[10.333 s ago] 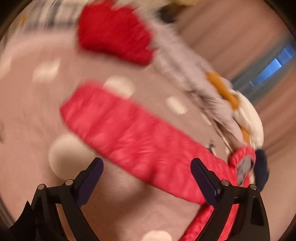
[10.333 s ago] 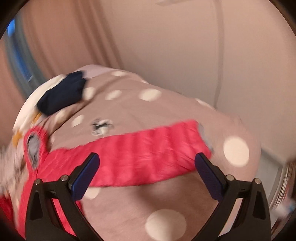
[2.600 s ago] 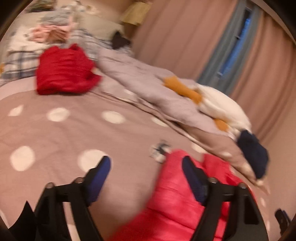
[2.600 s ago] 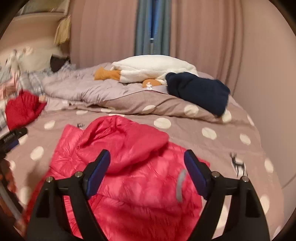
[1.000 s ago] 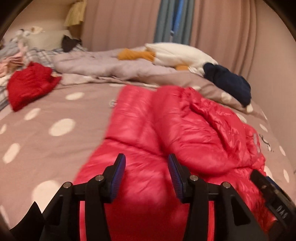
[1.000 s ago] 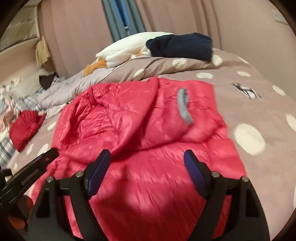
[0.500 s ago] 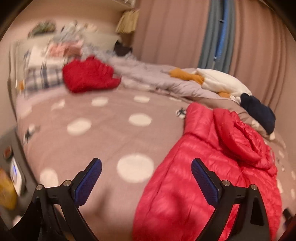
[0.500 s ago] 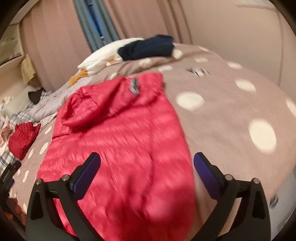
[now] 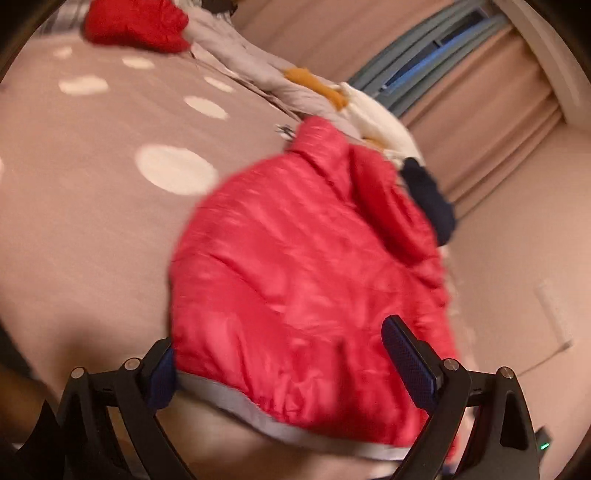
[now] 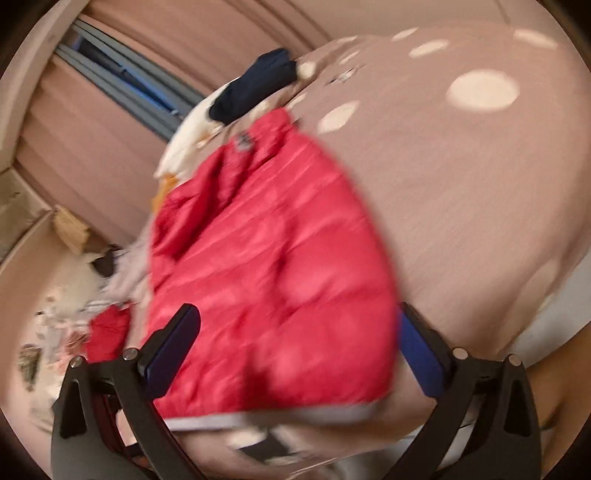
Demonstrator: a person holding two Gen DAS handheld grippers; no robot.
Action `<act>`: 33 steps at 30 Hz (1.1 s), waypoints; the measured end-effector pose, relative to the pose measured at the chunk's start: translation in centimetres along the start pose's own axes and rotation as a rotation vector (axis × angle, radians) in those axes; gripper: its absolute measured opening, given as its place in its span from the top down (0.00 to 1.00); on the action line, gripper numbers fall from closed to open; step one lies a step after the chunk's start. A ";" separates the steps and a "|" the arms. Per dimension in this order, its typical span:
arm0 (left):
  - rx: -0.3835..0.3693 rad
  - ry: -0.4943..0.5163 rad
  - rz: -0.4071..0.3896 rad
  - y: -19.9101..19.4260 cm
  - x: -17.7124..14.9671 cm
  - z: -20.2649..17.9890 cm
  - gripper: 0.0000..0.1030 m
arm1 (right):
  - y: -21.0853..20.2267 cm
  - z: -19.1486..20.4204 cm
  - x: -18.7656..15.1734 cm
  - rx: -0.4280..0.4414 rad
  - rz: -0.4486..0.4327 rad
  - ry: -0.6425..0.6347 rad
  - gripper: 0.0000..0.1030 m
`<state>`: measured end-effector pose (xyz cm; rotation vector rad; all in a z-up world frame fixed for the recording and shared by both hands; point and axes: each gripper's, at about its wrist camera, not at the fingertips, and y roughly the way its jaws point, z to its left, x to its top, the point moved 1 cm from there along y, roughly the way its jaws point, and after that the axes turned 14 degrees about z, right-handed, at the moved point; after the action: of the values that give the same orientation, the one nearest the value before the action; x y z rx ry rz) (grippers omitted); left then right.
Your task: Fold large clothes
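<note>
Red puffy jacket (image 9: 310,266) lies flat on the polka-dot bed (image 9: 85,221), grey hem nearest both cameras. Left gripper (image 9: 291,365) jaws wide apart over the hem; right gripper (image 10: 295,354) jaws also apart, straddling the hem. Navy garment (image 10: 258,85) at 12 o'clock by the white pillow (image 9: 380,118). Second red garment (image 9: 136,22) at 11 o'clock. Frames blurred.

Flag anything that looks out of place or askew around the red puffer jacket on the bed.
The red puffer jacket lies askew on the polka-dot bedspread, its hood bunched up and its grey hem near the bed edge. A second red garment lies crumpled at the far end.
</note>
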<state>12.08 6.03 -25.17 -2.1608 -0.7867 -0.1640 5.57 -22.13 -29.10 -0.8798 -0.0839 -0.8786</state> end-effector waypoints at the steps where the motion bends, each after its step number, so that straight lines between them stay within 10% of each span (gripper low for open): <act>1: -0.045 -0.014 0.017 0.4 0.2 -0.1 0.07 | 0.4 0.8 -0.5 0.025 0.009 -0.007 0.00; 5: -0.198 -0.035 0.111 1.7 1.4 -0.6 0.07 | 2.6 2.6 -0.4 0.125 0.063 0.016 0.00; 11: -0.183 -0.025 0.102 2.7 2.3 -0.5 0.15 | 5.4 4.5 0.8 0.088 0.062 -0.018 0.05; 15: -0.019 0.007 0.020 2.7 1.0 0.4 0.63 | 5.9 5.0 0.2 -0.031 0.009 -0.104 0.32; 18: -0.031 -0.016 -0.019 2.5 0.7 2.2 0.78 | 6.2 4.3 -0.1 -0.132 -0.041 -0.153 0.65; 33: 0.186 0.025 -0.039 1.1 1.0 -0.3 0.81 | 4.3 5.0 0.3 -0.285 -0.110 -0.285 0.86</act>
<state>13.52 5.74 -25.31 -1.9656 -0.7984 -0.1324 10.19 -17.44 -28.43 -1.2743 -0.2617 -0.8749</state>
